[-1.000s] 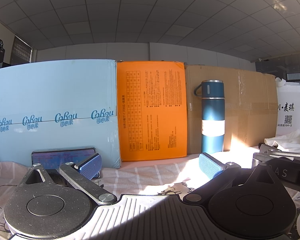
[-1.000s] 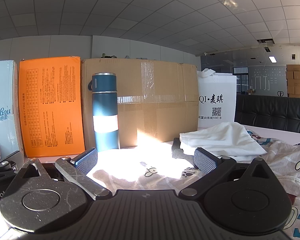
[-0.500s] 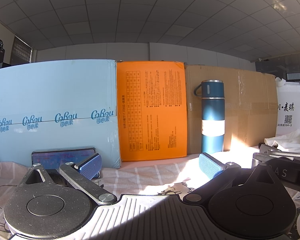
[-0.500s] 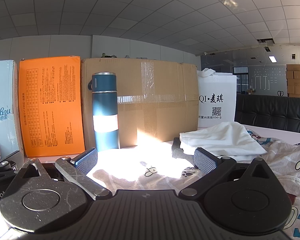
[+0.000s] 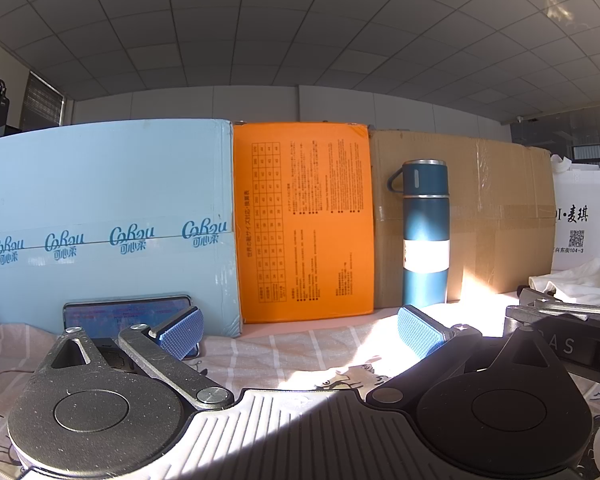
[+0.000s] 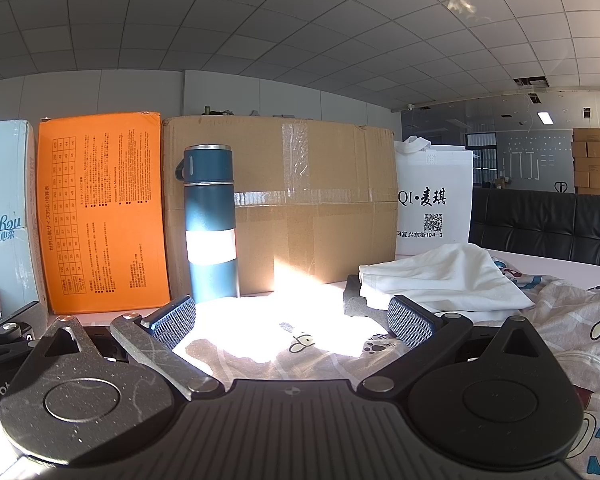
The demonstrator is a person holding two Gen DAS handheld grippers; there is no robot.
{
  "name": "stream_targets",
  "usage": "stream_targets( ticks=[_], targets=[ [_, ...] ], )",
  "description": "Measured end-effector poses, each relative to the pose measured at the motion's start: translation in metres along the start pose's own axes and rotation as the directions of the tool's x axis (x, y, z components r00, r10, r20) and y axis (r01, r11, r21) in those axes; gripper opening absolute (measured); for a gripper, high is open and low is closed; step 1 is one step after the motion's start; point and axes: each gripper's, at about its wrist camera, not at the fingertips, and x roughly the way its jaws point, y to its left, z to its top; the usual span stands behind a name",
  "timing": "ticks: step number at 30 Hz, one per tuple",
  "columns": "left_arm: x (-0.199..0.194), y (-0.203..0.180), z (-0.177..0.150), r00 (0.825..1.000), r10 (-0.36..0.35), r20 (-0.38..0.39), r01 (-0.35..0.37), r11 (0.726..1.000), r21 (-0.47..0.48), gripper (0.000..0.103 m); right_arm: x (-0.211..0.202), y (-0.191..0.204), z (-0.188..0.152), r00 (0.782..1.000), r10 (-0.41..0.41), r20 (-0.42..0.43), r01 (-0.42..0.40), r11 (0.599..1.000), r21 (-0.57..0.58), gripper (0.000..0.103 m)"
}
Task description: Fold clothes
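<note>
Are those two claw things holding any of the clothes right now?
No. The left gripper and right gripper are both open and hold nothing; the patterned cloth lies beneath them.

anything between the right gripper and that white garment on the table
Nothing visible does. The right gripper is open, and the white garment lies just beyond its right finger, with only patterned cloth under the gap.

Sunlit tiled ceiling [image 6: 260, 20], black sofa [image 6: 540, 220]
</note>
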Motion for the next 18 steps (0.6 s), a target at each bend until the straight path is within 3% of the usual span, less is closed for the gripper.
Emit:
stream_targets(
  ticks=[18],
  targets=[
    [-0.0002,0.0004,0.0000,1.000,-0.001,0.000,0.001,1.000,-0.003,0.103,0.0009,-0.0008,0.0000,1.000,0.002,-0.007,-0.002,1.000,0.001,0.103]
  ],
)
